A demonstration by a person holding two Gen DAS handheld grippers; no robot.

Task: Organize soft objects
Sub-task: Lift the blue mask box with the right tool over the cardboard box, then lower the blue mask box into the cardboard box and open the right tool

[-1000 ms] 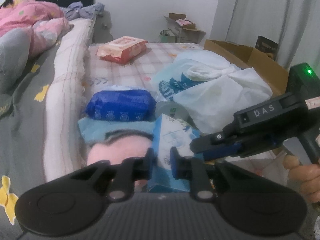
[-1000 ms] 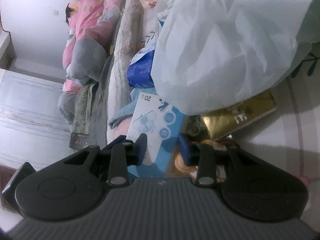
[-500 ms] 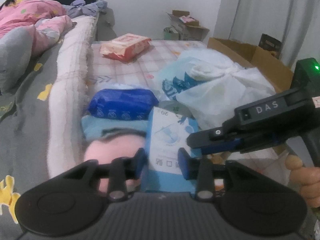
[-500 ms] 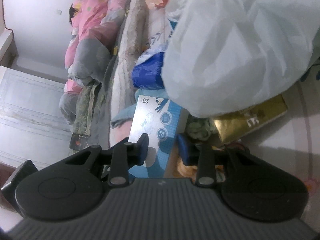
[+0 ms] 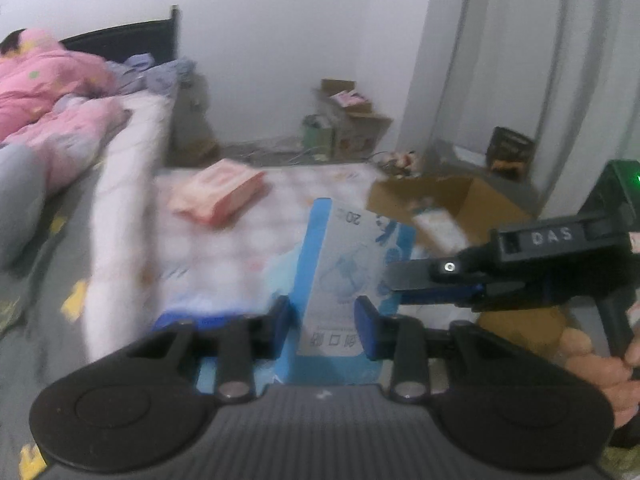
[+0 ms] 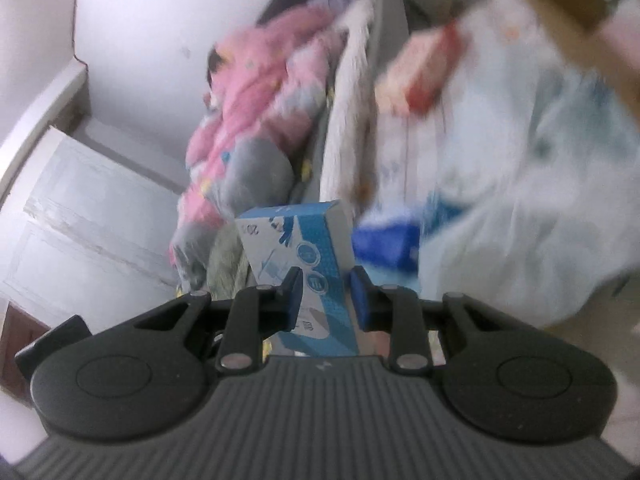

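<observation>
gripping blue-and-white box point(image 6: 308, 256), right hand-held gripper point(image 6: 326, 298)

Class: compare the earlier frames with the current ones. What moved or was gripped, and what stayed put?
The blue-and-white box has been lifted off the bed clutter, between both grippers. The right gripper has been closing on it; the left gripper opened wider around it. The red packet and pink quilt stayed.

Motion blur smears the bed point(image 5: 208, 248) and plastic bags point(image 6: 540, 216); box print point(image 5: 334, 340) unreadable.
</observation>
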